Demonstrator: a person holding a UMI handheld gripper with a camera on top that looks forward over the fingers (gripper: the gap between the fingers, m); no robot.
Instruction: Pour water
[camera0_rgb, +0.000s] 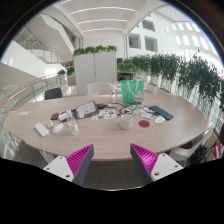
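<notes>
My fingers (112, 160): spread wide, holding nothing; only air lies between my two magenta ribbed pads (77, 158).
Table (60, 133): a long oval top of pale wood, smooth, curving away well beyond my fingers.
Green pitcher (132, 92): a translucent green vessel, tall and straight-sided, upright at the far side of the table, beyond my fingers and slightly to the right; I cannot tell whether it holds water.
Cup (127, 122): a small white round one nearer to me than the pitcher, roughly in line with it.
Clutter: small white items, a dark flat one (162, 113) on the right and a red spot (145, 123) near the cup; too small to name.
Chair (53, 93): dark, behind the table on the left, its lower part hidden by the tabletop.
Cabinet (94, 70): white and boxy, with plants on top.
Hedge (185, 72): leafy green row along the right.
</notes>
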